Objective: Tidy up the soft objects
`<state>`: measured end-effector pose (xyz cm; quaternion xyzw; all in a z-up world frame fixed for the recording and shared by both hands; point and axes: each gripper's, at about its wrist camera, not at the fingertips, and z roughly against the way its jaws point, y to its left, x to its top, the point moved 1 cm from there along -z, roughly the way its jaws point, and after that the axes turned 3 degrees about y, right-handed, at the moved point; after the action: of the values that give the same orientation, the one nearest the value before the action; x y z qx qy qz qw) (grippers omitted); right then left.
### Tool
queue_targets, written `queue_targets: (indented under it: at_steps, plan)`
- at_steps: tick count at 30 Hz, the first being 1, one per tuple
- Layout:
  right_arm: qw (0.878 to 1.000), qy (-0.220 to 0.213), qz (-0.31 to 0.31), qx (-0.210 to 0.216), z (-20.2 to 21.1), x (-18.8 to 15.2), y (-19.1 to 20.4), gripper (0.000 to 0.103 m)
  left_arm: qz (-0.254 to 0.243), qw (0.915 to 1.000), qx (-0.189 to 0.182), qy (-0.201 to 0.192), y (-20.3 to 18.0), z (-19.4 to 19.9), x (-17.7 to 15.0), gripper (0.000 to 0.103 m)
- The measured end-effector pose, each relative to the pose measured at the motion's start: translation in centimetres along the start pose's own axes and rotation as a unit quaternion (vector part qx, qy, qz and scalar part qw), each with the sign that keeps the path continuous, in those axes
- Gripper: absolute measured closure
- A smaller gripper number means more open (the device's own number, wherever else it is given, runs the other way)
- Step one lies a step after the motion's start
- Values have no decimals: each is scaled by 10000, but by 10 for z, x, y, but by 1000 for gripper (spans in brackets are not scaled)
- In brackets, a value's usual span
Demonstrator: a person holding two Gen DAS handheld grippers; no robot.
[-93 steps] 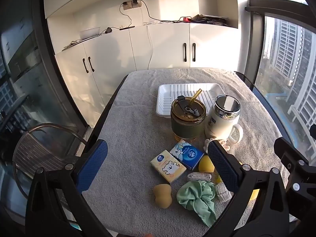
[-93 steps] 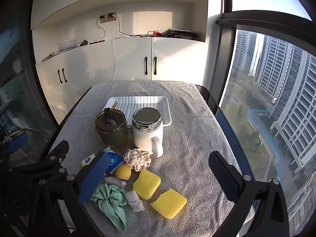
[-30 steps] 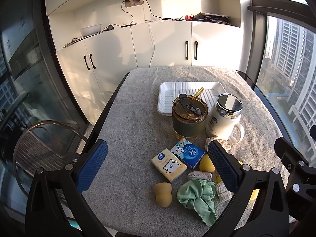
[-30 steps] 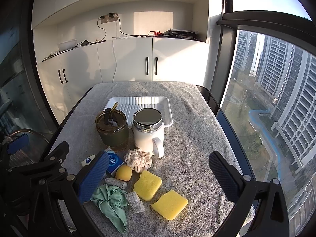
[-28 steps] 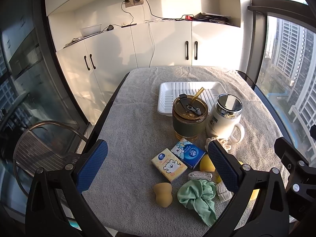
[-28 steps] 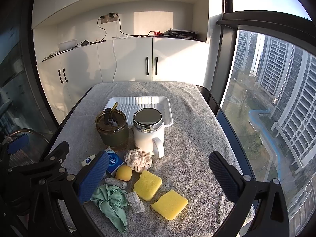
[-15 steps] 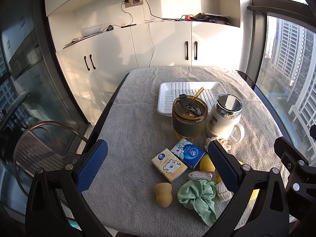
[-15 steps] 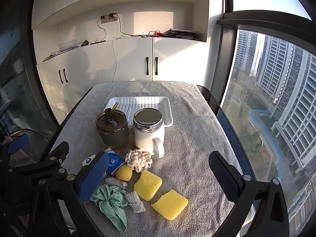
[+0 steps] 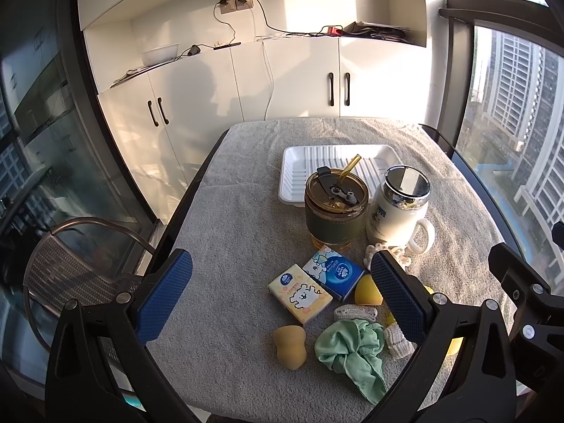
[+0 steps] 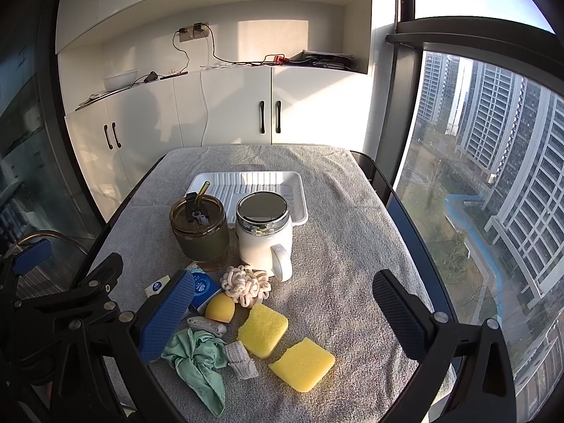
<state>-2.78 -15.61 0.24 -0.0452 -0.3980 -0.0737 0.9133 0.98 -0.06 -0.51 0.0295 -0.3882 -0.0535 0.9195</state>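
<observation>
I log both units hovering above the near edge of the grey-towelled surface (image 9: 225,211), the left hand-held gripper (image 9: 280,294) and right hand-held gripper (image 10: 282,317) each with fingers spread wide and empty. The soft pile lies just ahead and below: green scrunchie (image 10: 197,356), two yellow sponges (image 10: 262,329) side by side, cream scrunchie (image 10: 246,285), with the empty white tray (image 10: 299,190) farther off behind two cups. Nothing differs from the earlier frames; I judge the right unit nearer the sponges.
</observation>
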Motion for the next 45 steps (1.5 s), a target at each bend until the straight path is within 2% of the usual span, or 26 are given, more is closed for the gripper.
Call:
queue_targets:
  at_steps: [9,18,25,30,33,41,45]
  plan:
    - [9997,217,0,-68,-12,-12,-8,0,-282,9989,-248,275,-5,-16,-15,0]
    - [9973,711,8,-198,-40,-39,-22,0,-398,9936,-514,927,-3,-54,-52,0]
    - [9941,1046,147,-231,-61,-62,-23,0,-488,9901,-280,1288,5,-77,-76,0]
    - [9907,1305,199,-321,-73,-77,-27,0,-419,9863,-343,1556,13,-96,-90,0]
    - [9880,1466,249,-416,-82,-87,-30,0,-323,9834,-250,1769,17,-112,-97,0]
    - [9833,1698,364,-536,-97,-108,-32,0,-73,9799,-288,1972,23,-140,-110,0]
    - [9832,1717,349,-505,-103,-112,-30,0,14,9773,-386,2083,19,-151,-115,6]
